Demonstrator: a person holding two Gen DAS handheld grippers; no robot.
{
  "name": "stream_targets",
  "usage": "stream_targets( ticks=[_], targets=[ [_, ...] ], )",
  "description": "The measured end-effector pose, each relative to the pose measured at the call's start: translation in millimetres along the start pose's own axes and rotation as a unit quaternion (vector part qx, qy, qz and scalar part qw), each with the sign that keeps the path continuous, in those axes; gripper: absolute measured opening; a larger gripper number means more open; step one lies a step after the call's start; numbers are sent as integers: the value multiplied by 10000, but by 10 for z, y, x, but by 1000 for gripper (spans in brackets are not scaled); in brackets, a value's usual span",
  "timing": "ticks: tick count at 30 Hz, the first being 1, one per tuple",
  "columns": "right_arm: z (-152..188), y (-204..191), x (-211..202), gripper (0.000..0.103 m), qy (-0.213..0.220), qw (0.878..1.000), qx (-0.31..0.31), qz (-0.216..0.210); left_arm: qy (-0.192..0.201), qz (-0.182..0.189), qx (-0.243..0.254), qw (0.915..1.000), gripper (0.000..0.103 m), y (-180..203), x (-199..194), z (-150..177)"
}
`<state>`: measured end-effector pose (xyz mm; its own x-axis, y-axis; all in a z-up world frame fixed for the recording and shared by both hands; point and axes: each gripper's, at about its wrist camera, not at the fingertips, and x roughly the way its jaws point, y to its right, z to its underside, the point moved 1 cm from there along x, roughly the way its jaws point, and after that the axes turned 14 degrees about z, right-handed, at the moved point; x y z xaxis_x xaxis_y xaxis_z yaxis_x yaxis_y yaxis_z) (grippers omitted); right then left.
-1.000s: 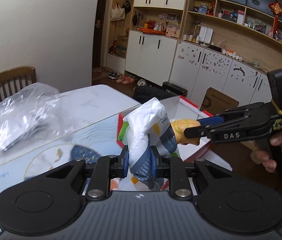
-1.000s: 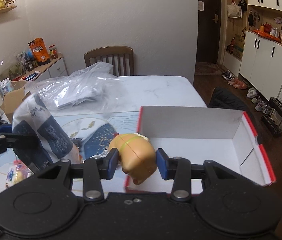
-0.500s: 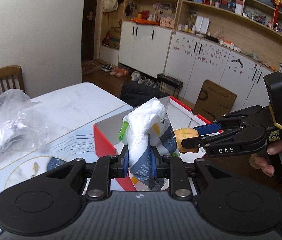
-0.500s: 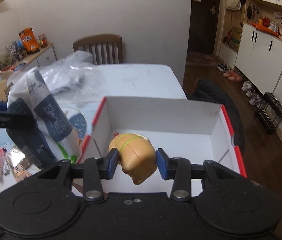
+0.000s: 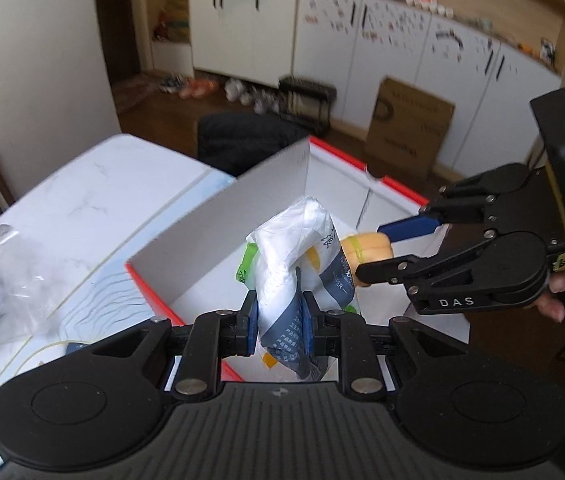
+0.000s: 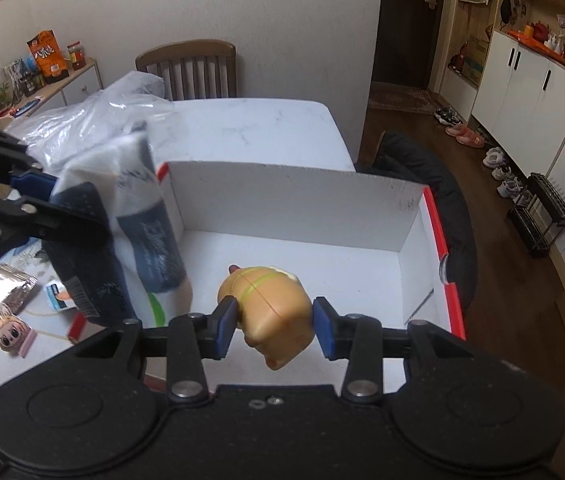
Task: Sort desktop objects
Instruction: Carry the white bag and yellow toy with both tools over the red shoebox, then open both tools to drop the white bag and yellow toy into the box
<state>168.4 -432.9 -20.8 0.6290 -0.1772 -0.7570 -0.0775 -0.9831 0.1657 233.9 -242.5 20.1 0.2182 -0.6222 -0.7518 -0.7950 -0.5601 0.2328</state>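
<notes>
A crumpled white-and-blue packet [image 5: 297, 276] hangs pinched upright over the white, red-edged box [image 6: 294, 204]. Beside it, a tan squishy toy [image 6: 274, 304] is held above the box floor.

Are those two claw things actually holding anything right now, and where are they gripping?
Yes. The left gripper pinches a tissue pack near its lower end. The right gripper clamps a tan toy across its sides, above the box.
</notes>
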Motion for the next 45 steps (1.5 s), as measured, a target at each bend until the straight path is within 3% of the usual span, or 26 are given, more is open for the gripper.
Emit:
stream_targets(
  ticks=[10, 21, 37, 45],
  targets=[
    [71, 145, 382, 40, -320, 9995, -11, 50, -800, -148, -4, 9967, 20, -181, 608, -116],
    [82, 176, 655, 40, -669, 9973, -293, -58, -1396, -92, -146, 9901, 20, -342, 947, -144],
    [148, 236, 768, 42, -894, 9950, -349, -267, -1513, -177, -115, 9883, 22, -390, 1109, -229],
    [145, 298, 716, 57, -781, 9962, -303, -250, -1413, -342, -76, 9894, 35, -352, 1108, -204]
  ],
)
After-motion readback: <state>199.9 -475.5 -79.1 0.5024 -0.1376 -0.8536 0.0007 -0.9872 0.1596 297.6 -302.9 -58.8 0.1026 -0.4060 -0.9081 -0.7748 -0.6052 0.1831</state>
